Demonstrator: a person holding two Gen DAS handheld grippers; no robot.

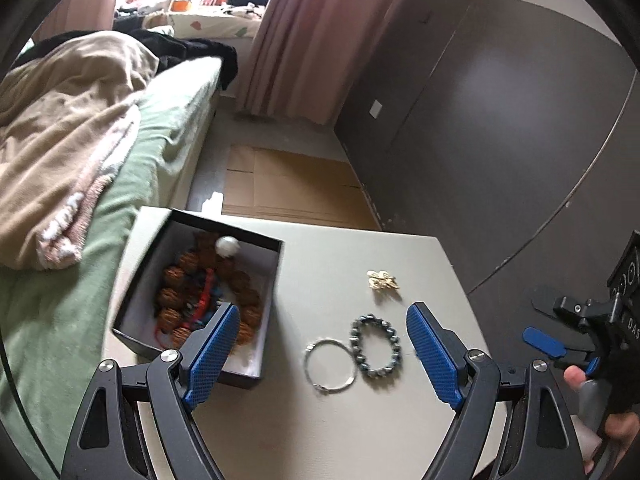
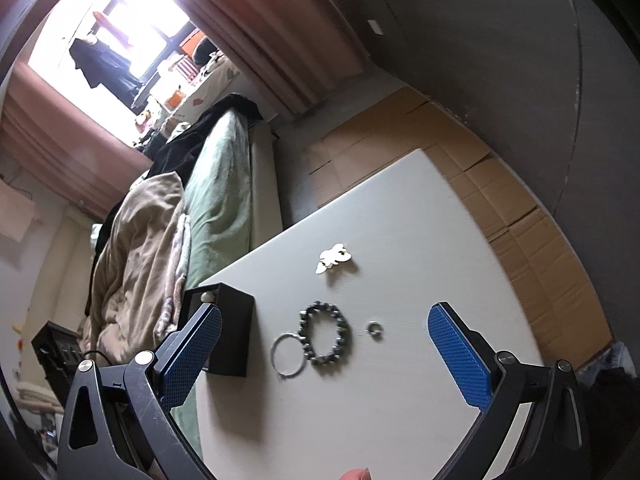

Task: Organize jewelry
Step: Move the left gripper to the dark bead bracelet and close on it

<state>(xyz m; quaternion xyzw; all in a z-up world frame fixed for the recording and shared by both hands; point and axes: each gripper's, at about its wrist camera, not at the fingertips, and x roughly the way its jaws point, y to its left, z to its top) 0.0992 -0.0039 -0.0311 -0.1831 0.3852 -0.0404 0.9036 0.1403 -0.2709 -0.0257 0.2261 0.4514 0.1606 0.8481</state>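
Observation:
A black box (image 1: 140, 268) (image 2: 234, 320) on the pale table (image 1: 340, 420) (image 2: 400, 400) holds a brown bead string with red cord (image 1: 192, 292) and a white bead (image 1: 227, 246). Beside it lie a silver bangle (image 1: 329, 366) (image 2: 287, 356), a dark bead bracelet (image 1: 376, 346) (image 2: 326, 336) touching it, a gold piece (image 1: 382, 280) (image 2: 334, 258) and a small ring (image 2: 375, 327). My left gripper (image 1: 323, 322) is open above the bangle and bracelet, holding nothing. My right gripper (image 2: 325, 326) is open above the bracelet, also holding nothing; it shows at the left wrist view's right edge (image 1: 560, 340).
A bed with a green sheet (image 1: 80, 280) (image 2: 216, 200) and a beige blanket (image 1: 60, 140) runs along the table's left side. Flattened cardboard (image 1: 288, 188) (image 2: 500, 200) covers the floor beyond the table. Dark cabinet doors (image 1: 500, 120) stand to the right, pink curtains (image 1: 312, 32) behind.

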